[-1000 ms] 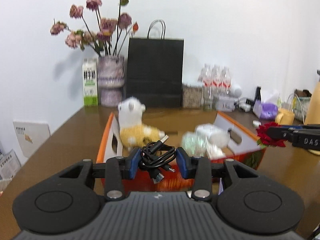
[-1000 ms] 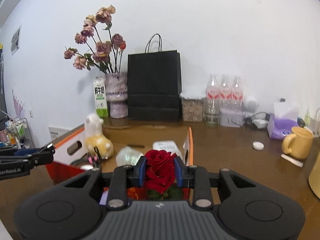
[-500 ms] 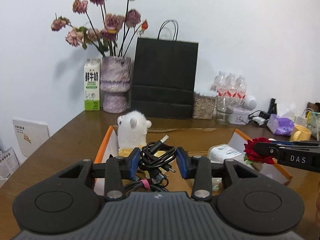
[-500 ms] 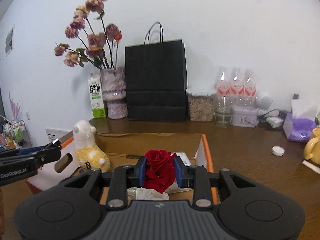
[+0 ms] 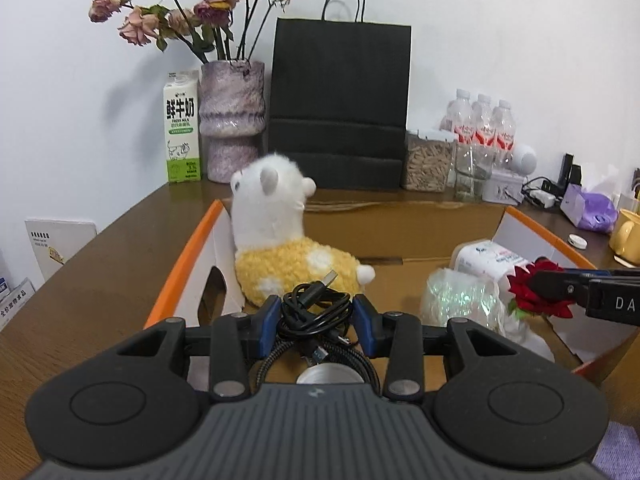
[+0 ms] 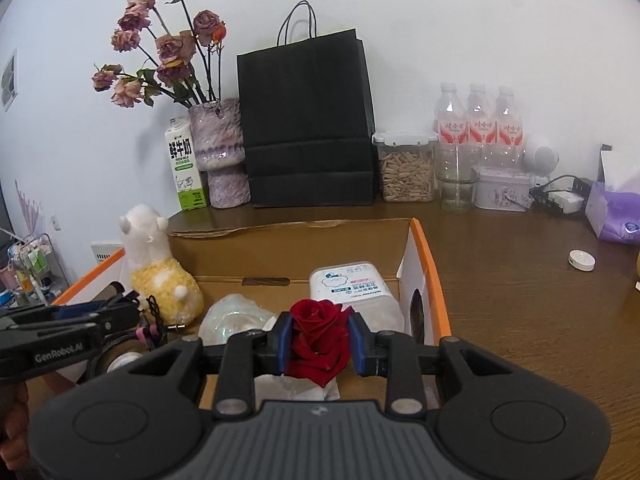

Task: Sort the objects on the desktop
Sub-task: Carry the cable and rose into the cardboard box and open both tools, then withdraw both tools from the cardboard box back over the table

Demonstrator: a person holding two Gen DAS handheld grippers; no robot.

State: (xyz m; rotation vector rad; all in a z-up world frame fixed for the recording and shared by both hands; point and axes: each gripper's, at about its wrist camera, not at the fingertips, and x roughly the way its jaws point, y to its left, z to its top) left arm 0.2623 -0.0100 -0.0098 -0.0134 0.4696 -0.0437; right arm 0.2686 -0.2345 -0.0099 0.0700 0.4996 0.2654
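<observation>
Two things are in our fingers. Our left gripper [image 5: 316, 314] pinches a black cable bundle [image 5: 314, 306], and our right gripper [image 6: 319, 346] pinches a red rose [image 6: 319, 342]. Both hang over the cardboard box [image 6: 424, 264] on the desk [image 6: 520, 300].

The cable could catch the other cable [image 5: 280, 354] under it, or bump the toy alpaca [image 5: 280, 240] just behind. The soft rose could get squashed. The box is crowded: the wipes pack [image 6: 352, 288] and a shiny bag [image 6: 232, 320] fill the right part. We see bare floor in the middle. The orange edges [image 5: 188, 256] stand close on both sides.
</observation>
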